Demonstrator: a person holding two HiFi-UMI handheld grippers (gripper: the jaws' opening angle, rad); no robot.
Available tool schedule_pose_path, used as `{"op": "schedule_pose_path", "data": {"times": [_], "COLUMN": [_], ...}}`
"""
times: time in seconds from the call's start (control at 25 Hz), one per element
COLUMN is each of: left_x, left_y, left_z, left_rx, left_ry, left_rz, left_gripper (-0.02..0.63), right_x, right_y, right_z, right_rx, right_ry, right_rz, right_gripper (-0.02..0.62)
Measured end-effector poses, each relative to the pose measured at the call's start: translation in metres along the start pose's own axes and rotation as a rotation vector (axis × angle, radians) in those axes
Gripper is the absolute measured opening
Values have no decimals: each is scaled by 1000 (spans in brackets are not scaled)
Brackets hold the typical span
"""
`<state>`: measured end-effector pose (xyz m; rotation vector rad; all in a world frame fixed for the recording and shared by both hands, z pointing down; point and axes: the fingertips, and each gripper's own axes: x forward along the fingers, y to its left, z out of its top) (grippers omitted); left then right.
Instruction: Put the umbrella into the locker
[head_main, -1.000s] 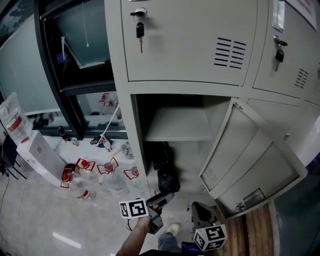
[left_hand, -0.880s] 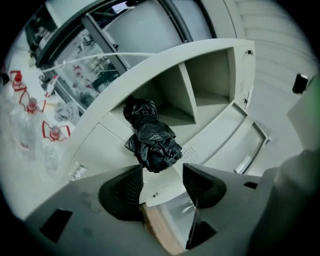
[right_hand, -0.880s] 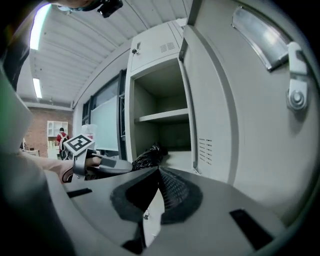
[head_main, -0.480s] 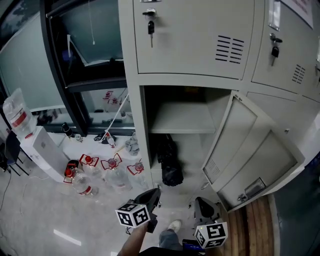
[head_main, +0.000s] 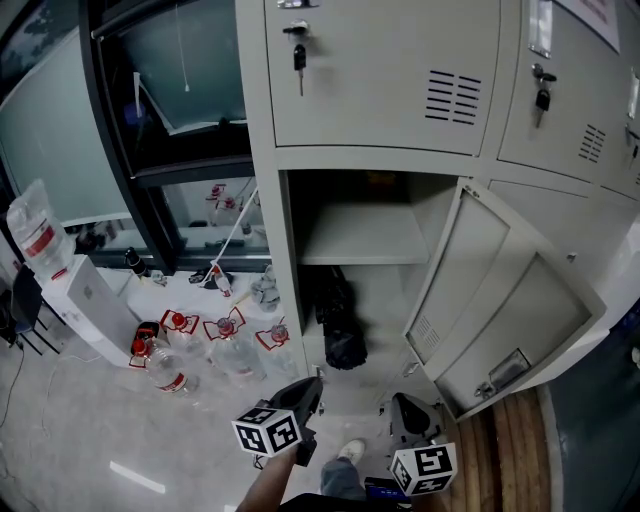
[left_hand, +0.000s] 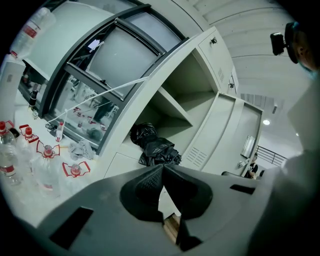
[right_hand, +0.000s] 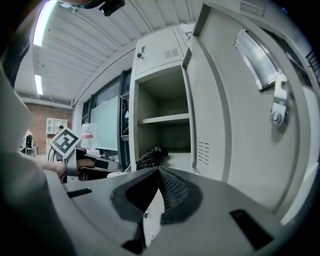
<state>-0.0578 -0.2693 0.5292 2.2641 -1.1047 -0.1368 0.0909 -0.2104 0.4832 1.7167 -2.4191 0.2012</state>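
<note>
The umbrella (head_main: 338, 318) lay inside the open locker (head_main: 291, 300), near the middle of the head view. It was a black, folded bundle on the floor of the lower compartment, under the shelf (head_main: 365, 240), with its far end leaning toward the back left corner. The door (head_main: 500, 320) hung wide to the right. At the bottom of that view the left gripper (head_main: 308, 390) and the right gripper (head_main: 404, 412) sat low and well clear of the opening. Each had its jaws pressed together with nothing between them, as each gripper's own view showed. The umbrella looked light to me, with loose, soft fabric over a stiff shaft. A pinch on the cloth alone would likely slide or just tug a fold free. If it needed nudging deeper, the firm middle of the bundle seemed the best hold, since I could not pick out the handle. Water bottles (head_main: 165, 370) cluttered the floor at lower left.
</note>
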Motion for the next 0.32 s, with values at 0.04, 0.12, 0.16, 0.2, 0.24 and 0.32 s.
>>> {"op": "schedule_pose_path", "data": {"times": [0.04, 0.12, 0.16, 0.2, 0.24, 0.32], "left_x": [-1, -2, -2, -3, -3, -4], "left_y": [0, 0, 0, 0, 0, 1], "left_z": [0, 1, 1, 2, 3, 4], "left_rx": [0, -2, -5, -9, -11, -14], "left_ry": [-1, -5, -7, -10, -12, -16], "left_rz": [1, 3, 3, 3, 3, 4], "left_gripper": [14, 14, 14, 14, 14, 14], "right_x": [0, -1, -1, -1, -1, -1], "right_y": [0, 0, 0, 0, 0, 2], "right_z": [0, -1, -1, 0, 0, 1], "right_rx": [-2, -7, -8, -8, -9, -9], "right_ry": [1, 4, 4, 3, 2, 0], "right_rz": [-2, -6, -7, -6, -6, -5], "right_gripper": [0, 0, 0, 0, 0, 0]}}
